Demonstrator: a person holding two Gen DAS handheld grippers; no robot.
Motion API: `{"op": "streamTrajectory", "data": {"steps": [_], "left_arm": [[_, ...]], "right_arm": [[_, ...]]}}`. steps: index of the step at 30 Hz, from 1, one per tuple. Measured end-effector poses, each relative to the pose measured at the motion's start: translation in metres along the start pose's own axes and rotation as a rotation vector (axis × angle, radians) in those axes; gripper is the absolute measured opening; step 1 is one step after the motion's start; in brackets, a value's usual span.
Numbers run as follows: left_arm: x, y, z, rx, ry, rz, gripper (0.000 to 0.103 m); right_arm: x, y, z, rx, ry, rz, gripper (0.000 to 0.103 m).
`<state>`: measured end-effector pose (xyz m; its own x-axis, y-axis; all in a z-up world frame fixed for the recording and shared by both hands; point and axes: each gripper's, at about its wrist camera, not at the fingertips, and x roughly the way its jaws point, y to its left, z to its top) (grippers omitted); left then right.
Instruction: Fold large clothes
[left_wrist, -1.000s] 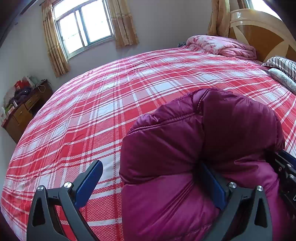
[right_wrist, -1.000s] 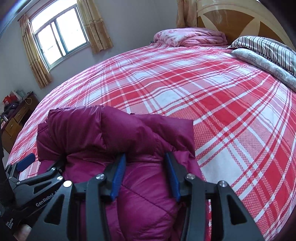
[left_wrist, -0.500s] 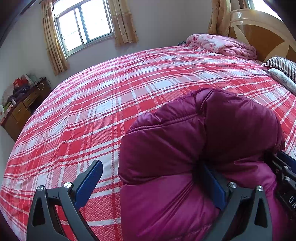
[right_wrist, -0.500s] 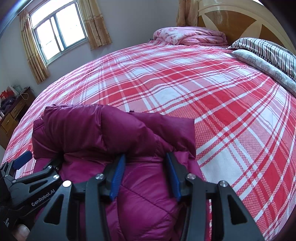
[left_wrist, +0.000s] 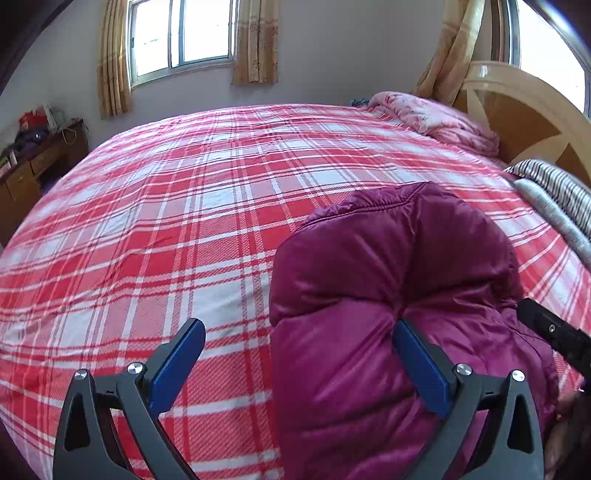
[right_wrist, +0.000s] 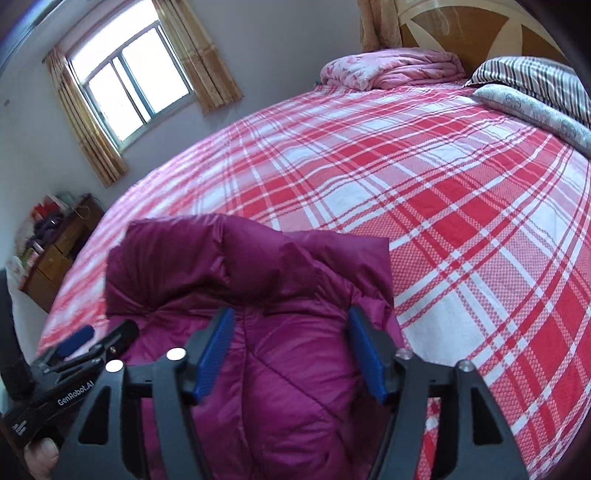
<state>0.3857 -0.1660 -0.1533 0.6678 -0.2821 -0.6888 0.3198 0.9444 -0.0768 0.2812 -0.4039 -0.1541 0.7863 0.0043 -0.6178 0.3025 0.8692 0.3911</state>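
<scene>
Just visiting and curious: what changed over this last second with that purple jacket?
The right gripper spread its fingers slightly wider around the purple jacket. Both views tilted, so both grippers turned a little. The left gripper stayed wide open, one finger pressed into the jacket, which stayed bundled on the plaid bed.

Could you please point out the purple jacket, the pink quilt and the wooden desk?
purple jacket (right_wrist: 295, 398): right wrist view, quilted front panel.
pink quilt (right_wrist: 391, 70): right wrist view, folded top.
wooden desk (left_wrist: 22, 177): left wrist view, drawer front.
</scene>
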Motion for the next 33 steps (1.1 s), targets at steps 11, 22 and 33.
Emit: {"op": "streamTrajectory", "data": {"steps": [11,22,33], "left_arm": [[-0.013,0.032,-0.038,-0.131,0.071,-0.207,0.102],[0.003,0.005,-0.031,-0.151,0.127,-0.303,0.093],[-0.09,0.0,-0.037,-0.042,0.031,-0.235,0.035]], "right_arm": [[-0.011,-0.05,-0.016,0.099,0.089,0.16,0.09],[0.012,-0.028,-0.022,0.034,0.186,0.259,0.053],[-0.028,0.015,-0.04,-0.009,0.15,0.333,0.024]]}}
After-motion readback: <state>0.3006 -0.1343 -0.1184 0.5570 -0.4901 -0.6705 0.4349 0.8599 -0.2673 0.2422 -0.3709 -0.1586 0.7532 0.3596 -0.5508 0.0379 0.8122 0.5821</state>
